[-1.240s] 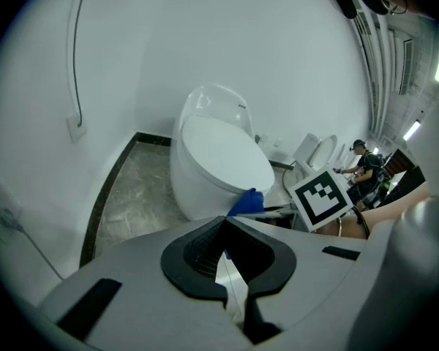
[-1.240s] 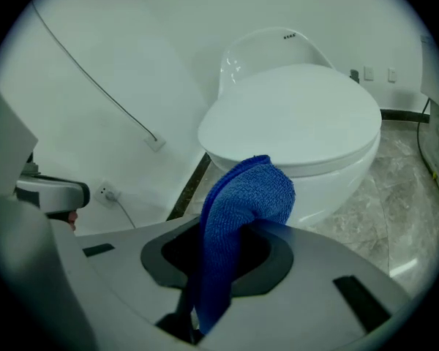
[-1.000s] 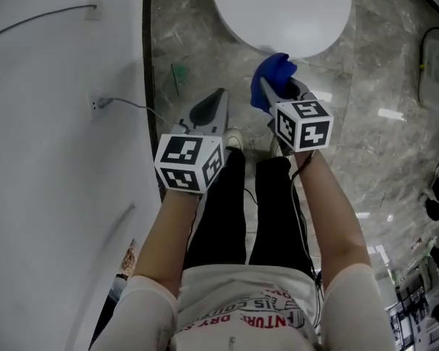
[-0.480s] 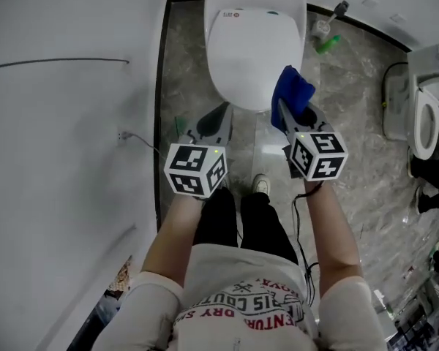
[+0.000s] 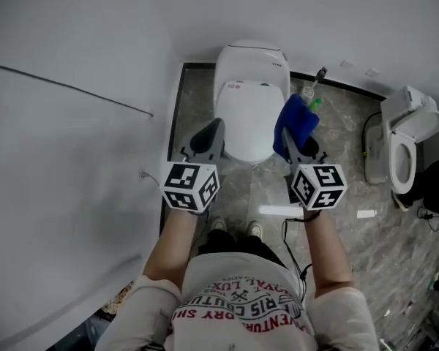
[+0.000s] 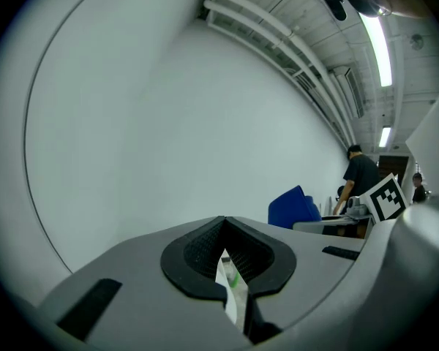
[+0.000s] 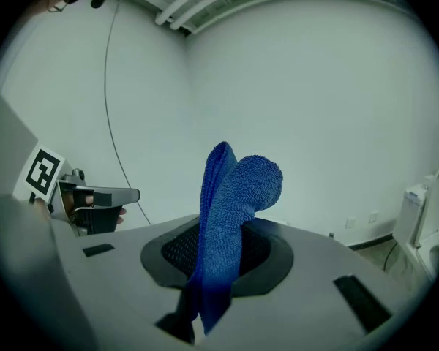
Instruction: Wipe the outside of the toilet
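Right gripper (image 7: 218, 251) clamps blue cloth (image 7: 238, 189); left gripper (image 6: 225, 253) closed, empty.

Shirt (image 5: 238, 302): red print, upside down in head view, broken by folds. Legible fragments: "RIS COUTU", "DRY SH", "ENTURE". Toilet (image 5: 252, 119) lid: small red mark, too small to read. No other legible text.
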`<state>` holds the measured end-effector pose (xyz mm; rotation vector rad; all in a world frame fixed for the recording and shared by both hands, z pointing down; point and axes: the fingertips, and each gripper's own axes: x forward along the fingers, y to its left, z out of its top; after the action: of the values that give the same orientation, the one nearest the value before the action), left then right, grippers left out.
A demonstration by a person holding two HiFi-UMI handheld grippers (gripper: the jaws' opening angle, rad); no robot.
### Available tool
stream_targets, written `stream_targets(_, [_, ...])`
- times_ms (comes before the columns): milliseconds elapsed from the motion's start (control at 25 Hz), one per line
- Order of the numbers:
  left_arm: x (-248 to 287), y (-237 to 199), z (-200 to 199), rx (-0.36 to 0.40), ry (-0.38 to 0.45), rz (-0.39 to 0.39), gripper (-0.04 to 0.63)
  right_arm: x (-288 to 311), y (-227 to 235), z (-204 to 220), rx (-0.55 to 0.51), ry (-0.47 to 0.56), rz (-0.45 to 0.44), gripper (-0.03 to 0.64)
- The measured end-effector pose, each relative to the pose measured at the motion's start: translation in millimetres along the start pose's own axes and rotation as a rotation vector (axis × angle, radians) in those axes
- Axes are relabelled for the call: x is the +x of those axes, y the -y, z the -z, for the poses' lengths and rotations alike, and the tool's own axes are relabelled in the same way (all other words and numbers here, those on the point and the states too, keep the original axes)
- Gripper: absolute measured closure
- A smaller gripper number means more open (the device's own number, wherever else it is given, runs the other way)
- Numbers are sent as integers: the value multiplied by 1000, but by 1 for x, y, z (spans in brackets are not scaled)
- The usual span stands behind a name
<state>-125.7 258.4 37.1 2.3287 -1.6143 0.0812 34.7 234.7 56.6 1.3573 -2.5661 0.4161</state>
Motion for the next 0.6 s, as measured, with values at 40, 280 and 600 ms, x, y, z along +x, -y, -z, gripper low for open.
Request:
stream_targets(40, [-7, 5, -14, 17, 22, 5, 589, -9, -3, -14, -20, 25, 4, 540])
stream_targets(280, [-42, 30, -72, 96, 101, 22, 589, -58, -19, -70, -77, 116, 29, 540])
stream_targets(600, [-65, 59, -110, 127, 156, 31, 589, -103, -30, -103, -119, 195, 37, 540])
